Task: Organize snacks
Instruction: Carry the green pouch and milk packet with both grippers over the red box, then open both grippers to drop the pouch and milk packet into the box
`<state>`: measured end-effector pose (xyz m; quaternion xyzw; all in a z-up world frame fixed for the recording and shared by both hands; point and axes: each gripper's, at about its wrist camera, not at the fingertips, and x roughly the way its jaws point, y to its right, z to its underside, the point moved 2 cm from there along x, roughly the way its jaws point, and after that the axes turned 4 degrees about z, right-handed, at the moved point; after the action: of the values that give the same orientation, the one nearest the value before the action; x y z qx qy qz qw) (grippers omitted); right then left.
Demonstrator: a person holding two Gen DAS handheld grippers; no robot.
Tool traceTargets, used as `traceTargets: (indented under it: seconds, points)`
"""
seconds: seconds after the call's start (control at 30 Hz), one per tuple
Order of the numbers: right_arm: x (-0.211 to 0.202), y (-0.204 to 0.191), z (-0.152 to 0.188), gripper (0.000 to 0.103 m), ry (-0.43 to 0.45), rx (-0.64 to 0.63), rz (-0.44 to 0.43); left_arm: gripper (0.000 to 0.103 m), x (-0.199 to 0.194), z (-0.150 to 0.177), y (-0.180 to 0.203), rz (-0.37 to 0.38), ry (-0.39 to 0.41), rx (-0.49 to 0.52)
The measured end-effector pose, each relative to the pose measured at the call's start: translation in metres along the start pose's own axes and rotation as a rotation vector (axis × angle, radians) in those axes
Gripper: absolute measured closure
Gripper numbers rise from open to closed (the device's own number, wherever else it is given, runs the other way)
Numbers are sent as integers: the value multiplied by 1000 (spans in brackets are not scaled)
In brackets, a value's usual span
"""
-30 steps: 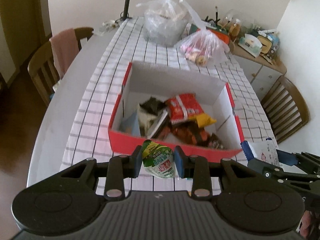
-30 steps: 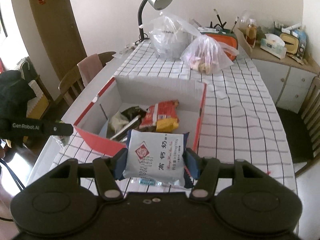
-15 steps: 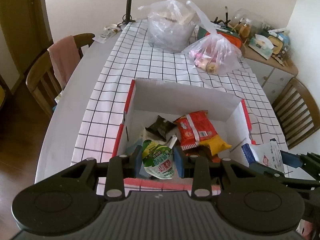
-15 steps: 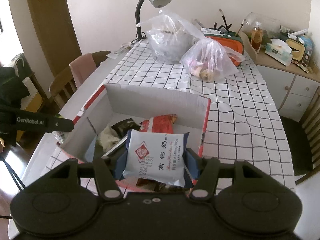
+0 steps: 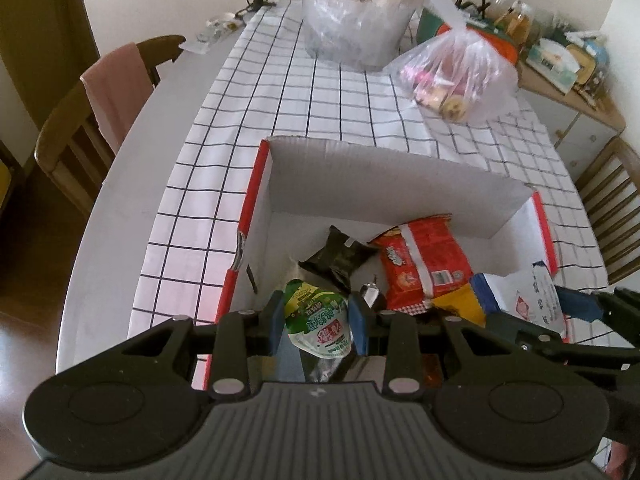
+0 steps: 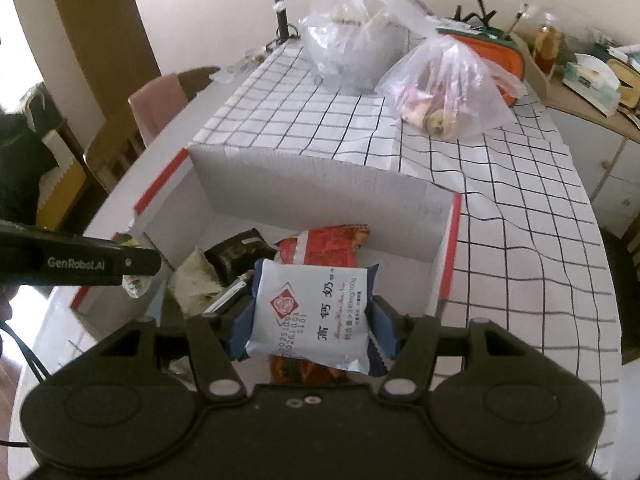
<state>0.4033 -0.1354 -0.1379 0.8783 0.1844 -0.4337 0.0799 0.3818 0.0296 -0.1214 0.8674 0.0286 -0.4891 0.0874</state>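
Observation:
A red cardboard box with a white inside stands on the checked tablecloth. It holds a red snack bag, a black packet and other snacks. My left gripper is shut on a green-and-white pouch, above the box's near left part. My right gripper is shut on a white-and-blue milk-tablet bag, above the box's near right part. That bag also shows in the left wrist view.
Two clear plastic bags of food sit further back on the table. A lamp stem stands at the far end. Wooden chairs stand at the left and right. A cluttered sideboard is at the right.
Both grippers have moved forward with their packs, from in front of the box's near wall to over its inside.

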Motion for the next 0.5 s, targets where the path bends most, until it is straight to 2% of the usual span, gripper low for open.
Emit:
traceTargets:
  seconds: [0.27,0.5]
  points:
    - [33,-6,-4,44,-48,-65,26,70,32,-5,-1,-50,-62,16]
    - [41,-8,0,43,-68,-85,35,70,50,1,-5,-66,-114,14]
